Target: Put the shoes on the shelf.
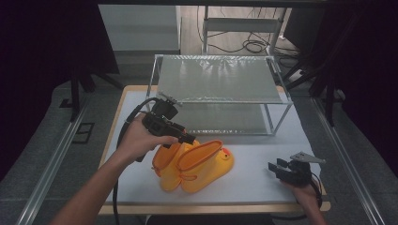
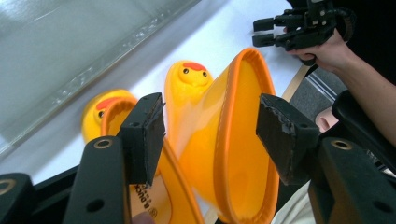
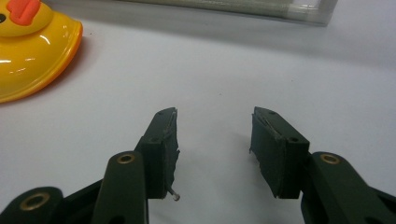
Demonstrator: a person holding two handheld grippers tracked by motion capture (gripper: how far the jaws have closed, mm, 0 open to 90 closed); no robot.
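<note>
1. Two yellow duck rain boots sit side by side near the front middle of the white counter (image 1: 263, 154), touching each other, toes pointing right in the high view. The nearer boot (image 1: 206, 166) is the big one in front; the second boot (image 1: 168, 161) is tucked right behind it on the left.
2. Both have orange rims around the openings and a duck face on the toe – orange beak, little black eyes.
3. The left gripper (image 1: 190, 138) is held in the person's left hand (image 1: 138, 140), just above the boot tops. In the left gripper view its jaws are spread wide, and the orange rim of the nearer boot (image 2: 243, 135) sits in the gap between them – neither pad is pressing on it, so nothing's pinched.
4. The right gripper (image 1: 277, 168) rests low at the front right of the counter, well apart from the boots. Its jaws are spread too, with only bare counter between them; the toe of a boot (image 3: 32, 51) peeks in at the top left corner of the right gripper view.
5. Behind the boots stands a two-level metal-frame rack (image 1: 220, 77) with mesh shelves.
</note>
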